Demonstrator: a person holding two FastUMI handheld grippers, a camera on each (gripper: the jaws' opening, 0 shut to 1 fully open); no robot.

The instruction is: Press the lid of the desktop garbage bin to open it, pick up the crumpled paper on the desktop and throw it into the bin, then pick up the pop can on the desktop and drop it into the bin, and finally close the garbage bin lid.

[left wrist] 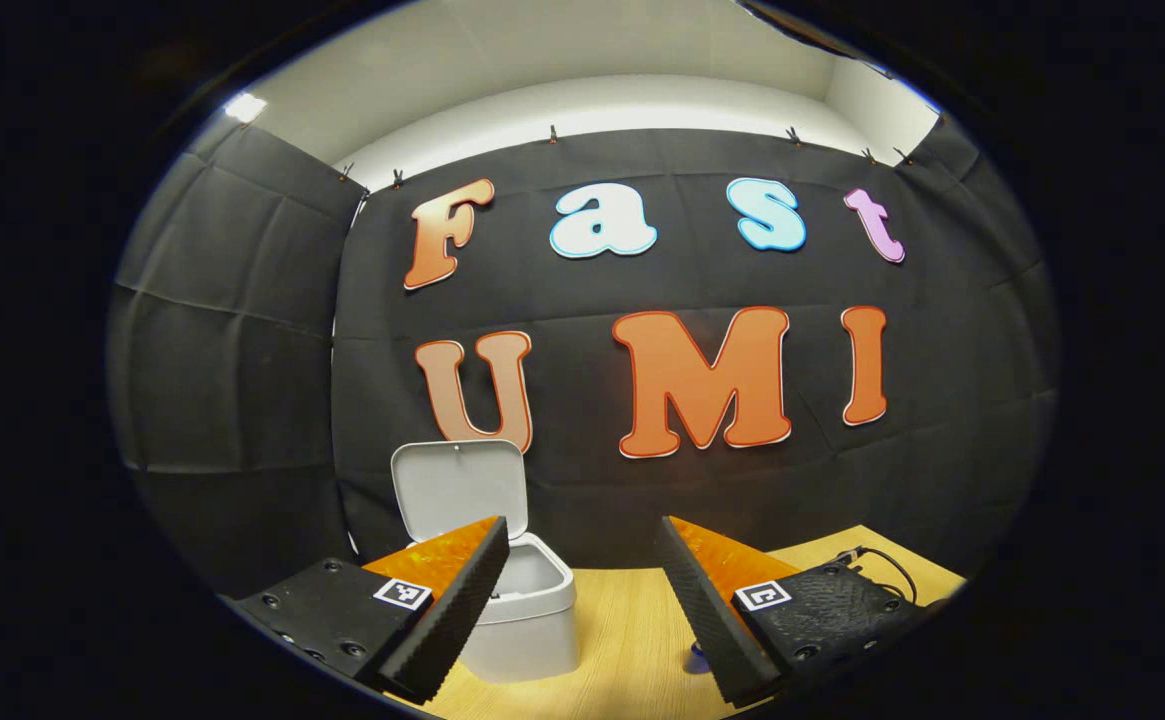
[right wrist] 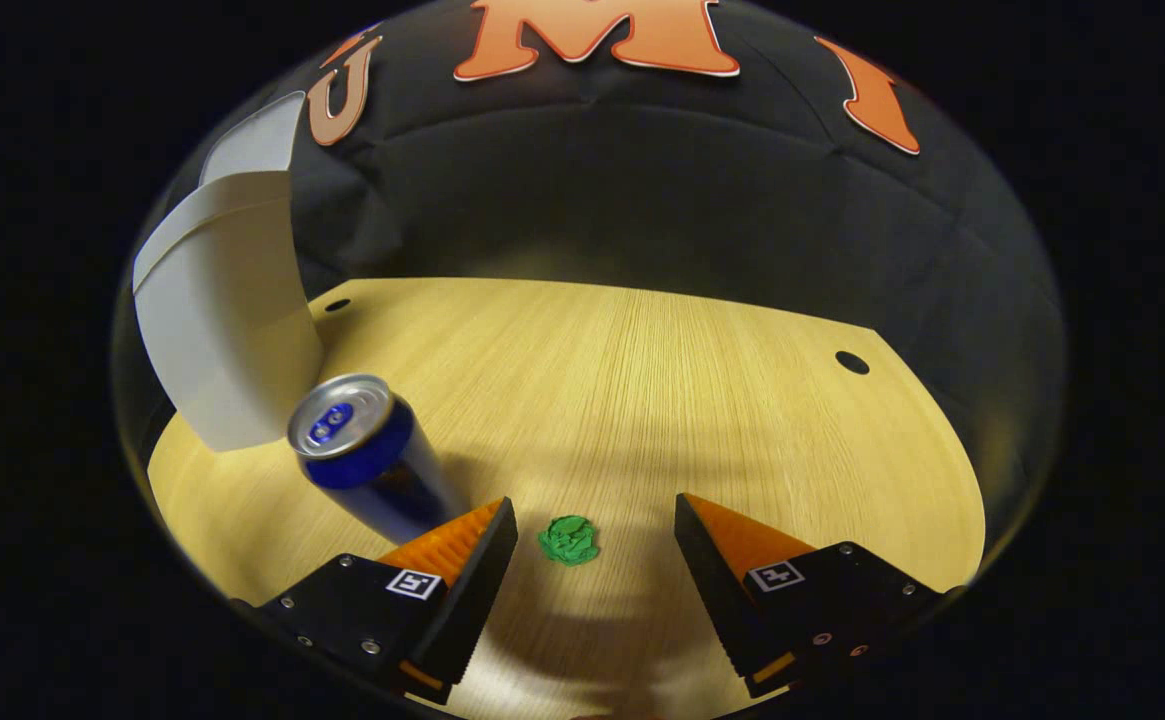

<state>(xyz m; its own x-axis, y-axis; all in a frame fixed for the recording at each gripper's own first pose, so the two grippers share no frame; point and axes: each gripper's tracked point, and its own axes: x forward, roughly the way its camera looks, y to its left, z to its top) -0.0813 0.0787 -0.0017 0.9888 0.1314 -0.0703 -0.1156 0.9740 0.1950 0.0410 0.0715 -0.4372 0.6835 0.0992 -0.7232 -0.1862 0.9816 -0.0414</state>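
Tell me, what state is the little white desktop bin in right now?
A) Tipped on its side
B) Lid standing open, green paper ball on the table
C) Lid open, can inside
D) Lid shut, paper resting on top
B: in the left gripper view the garbage bin has its lid raised, while the right gripper view shows the crumpled green paper on the wooden desktop beside the upright pop can.

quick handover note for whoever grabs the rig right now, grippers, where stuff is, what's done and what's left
Left hand-held gripper: open, empty, facing the bin.
Right hand-held gripper: open, empty, above the crumpled paper, which lies between its fingers on the desktop.
Pop can: upright on the desktop, beside the bin.
Done: lid is open.
Left: paper into the bin, then the can, then close the lid.
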